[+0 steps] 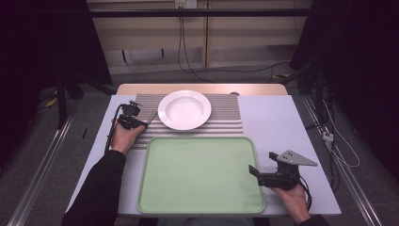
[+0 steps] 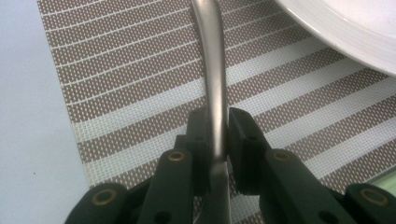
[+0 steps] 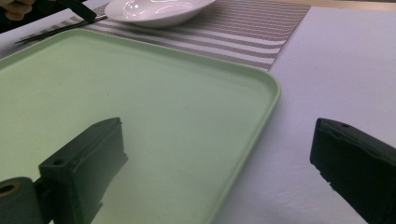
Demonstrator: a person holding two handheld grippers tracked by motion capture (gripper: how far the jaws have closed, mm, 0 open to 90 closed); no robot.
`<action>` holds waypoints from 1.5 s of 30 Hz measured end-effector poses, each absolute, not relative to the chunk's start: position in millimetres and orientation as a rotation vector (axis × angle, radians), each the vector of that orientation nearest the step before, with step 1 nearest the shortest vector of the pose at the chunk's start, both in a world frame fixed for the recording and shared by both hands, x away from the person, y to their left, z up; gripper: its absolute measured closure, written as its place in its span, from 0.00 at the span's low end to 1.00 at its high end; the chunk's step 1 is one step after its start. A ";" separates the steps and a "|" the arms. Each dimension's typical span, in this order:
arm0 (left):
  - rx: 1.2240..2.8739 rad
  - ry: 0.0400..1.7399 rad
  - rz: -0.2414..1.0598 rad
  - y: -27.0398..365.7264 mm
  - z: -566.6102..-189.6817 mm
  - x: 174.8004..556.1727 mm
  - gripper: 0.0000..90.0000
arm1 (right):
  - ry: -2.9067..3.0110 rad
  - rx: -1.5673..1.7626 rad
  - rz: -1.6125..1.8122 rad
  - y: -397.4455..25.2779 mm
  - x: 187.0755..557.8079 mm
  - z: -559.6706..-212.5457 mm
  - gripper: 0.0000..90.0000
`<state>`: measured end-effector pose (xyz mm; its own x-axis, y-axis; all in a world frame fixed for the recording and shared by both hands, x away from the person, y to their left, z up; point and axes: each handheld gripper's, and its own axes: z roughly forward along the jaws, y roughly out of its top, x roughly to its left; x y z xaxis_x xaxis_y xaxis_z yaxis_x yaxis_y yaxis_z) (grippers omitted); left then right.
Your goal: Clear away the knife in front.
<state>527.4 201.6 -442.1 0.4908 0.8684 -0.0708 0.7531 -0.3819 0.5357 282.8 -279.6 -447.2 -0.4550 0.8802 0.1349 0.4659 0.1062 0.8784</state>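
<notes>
My left gripper [image 1: 142,123] is shut on a slim metal utensil [image 1: 151,116], which it holds over the left part of a striped placemat [image 1: 226,115]. Its working end is hidden. In the left gripper view the jaws [image 2: 217,126] pinch the utensil's handle [image 2: 211,60], which runs up beside the rim of a white deep plate [image 2: 355,28]. That plate [image 1: 184,109] stands empty on the placemat. My right gripper [image 1: 256,172] is open at the right edge of an empty pale green tray [image 1: 200,174], with its jaws [image 3: 217,144] standing on either side of the tray's rim.
The tray [image 3: 140,93] lies in front of the placemat [image 3: 252,28] on a white tabletop [image 1: 277,117]. Bare tabletop runs right of the tray and left of the placemat. In the right gripper view the plate [image 3: 159,11] and the utensil [image 3: 60,29] lie beyond the tray.
</notes>
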 end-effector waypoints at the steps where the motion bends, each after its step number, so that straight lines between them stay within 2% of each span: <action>1: 2.233 1.334 0.302 201.6 -442.1 527.4 0.88 | 1.966 1.310 1.305 -279.5 282.9 -447.1 0.03; 45: 2.269 1.355 0.299 193.4 -439.2 537.1 0.89 | 1.970 1.310 1.302 -279.0 283.8 -447.3 0.03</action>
<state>537.1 193.4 -439.2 0.4865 0.8719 -0.0552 0.7677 -0.3965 0.5035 283.8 -279.0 -447.3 -0.4560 0.8798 0.1340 0.4680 0.1090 0.8770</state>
